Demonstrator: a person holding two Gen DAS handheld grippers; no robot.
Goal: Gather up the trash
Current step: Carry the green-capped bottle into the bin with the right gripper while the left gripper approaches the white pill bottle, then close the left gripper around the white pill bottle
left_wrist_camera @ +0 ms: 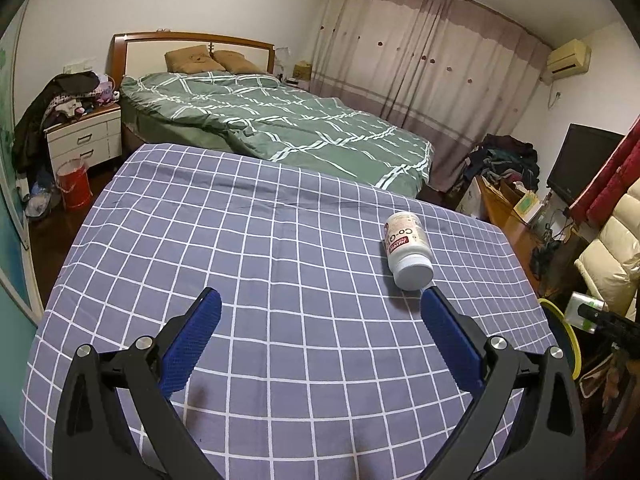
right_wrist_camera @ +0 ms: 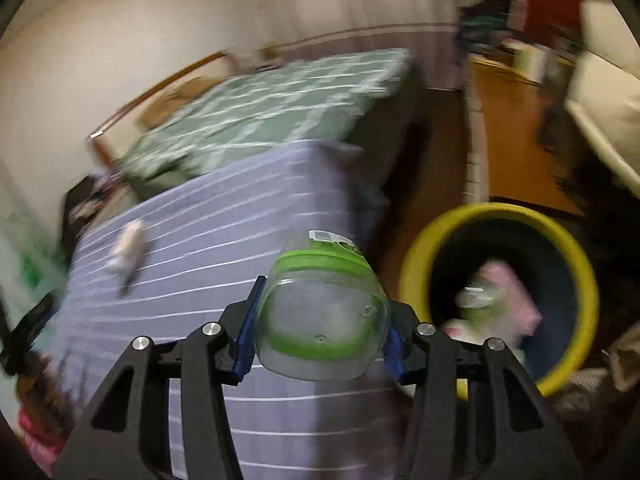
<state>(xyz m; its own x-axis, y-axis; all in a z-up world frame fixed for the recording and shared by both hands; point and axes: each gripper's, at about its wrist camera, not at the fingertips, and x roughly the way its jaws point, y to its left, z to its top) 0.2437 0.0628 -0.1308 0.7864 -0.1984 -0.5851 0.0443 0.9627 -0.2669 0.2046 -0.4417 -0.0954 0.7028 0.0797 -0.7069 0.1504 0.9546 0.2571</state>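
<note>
The left gripper [left_wrist_camera: 320,300] hangs over the checked cloth [left_wrist_camera: 256,240] with its blue fingers [left_wrist_camera: 192,340] spread wide and nothing between them. A white pill bottle [left_wrist_camera: 408,250] lies on its side on the cloth, just past the right finger. The right gripper [right_wrist_camera: 320,320] pinches a clear plastic bottle [right_wrist_camera: 322,320] with a green label. Beside it on the floor stands a yellow bin [right_wrist_camera: 412,276]. Inside the bin lie something pink and a green and white thing, too blurry to tell.
</note>
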